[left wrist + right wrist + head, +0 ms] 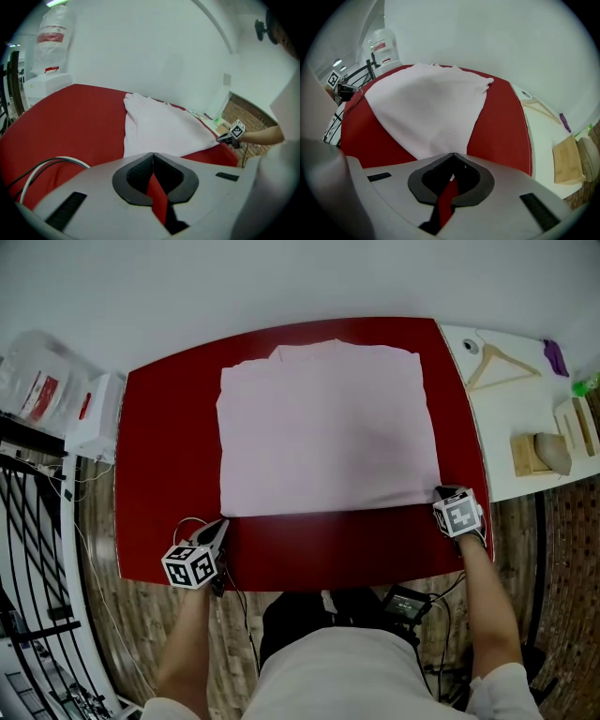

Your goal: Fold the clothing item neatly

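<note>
Since your right gripper [452, 155] has its jaws pressed together at the near right corner of the garment [323, 427], with a pale sliver of cloth showing between the pads, I take it to be pinching that corner. Your left gripper [153, 154] is also closed, but on nothing. It hangs over bare red table [169, 427], just short of the garment's near left corner.

Outward from both, the garment lies flat in the middle of the table. It is pale pink, smooth and already squared into a neat block. Its near hem runs between your two grippers and its far edge lies close to the table's far rim.

Expect it to handle as light, soft and limp. It won't hold any shape, and it will sag and drag wherever it isn't supported. A pinch at one corner only will probably skew it. Take it at the corners of one edge, both at once, so the edge lifts straight.

A small raised tab on the far edge [305, 348] may be the neckline; if so, the top points away from you. The block looks slightly longer side to side than front to back, so its long axis runs across the table.
</note>
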Demonstrator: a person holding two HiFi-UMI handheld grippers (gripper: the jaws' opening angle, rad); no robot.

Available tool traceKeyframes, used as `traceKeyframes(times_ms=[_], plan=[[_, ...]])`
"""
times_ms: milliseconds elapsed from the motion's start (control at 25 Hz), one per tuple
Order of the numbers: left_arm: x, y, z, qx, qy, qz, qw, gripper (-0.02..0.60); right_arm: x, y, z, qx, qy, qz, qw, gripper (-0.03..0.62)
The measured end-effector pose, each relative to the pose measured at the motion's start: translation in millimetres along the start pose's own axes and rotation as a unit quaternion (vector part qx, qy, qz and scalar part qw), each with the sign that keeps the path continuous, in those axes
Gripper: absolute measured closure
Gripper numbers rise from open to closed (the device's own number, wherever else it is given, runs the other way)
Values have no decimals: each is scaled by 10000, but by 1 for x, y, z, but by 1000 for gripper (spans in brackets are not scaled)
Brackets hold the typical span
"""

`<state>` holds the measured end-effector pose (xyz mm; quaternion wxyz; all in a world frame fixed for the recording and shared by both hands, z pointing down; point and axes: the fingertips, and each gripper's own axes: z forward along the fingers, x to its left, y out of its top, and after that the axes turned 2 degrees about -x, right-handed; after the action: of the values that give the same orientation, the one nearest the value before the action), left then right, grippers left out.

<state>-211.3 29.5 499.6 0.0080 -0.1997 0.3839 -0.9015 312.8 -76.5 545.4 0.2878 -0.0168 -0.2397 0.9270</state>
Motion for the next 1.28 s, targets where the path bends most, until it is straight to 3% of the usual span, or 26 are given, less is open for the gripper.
traceKeyframes(times_ms=[200,480,680,800,920,1080,1280], plan=[[-43,12,-6,-430,-328,-92,9985,575,-1,4,-2,-236,-81,-198,9995,580],[-85,13,-24,-683,-796,-134,9944,577,-2,22,-21,-1016,-8,511,9935,579],[-107,3,-32,-697,-1345,-62,9884,575,0,32,-47,-1576,-5,854,9838,579],[-121,-1,-42,-680,-1855,-245,9800,577,6,33,-68,-1748,-6,1085,9786,577],[-132,-4,-53,-576,-2239,-328,9724,577,21,37,-95,-2039,14,1330,9699,577],[-141,-15,-75,-403,-2660,-253,9628,577,63,42,-133,-2308,123,1095,9667,579],[-139,-27,-108,-454,-2803,-45,9588,577,114,38,-165,-2389,60,915,9667,579]])
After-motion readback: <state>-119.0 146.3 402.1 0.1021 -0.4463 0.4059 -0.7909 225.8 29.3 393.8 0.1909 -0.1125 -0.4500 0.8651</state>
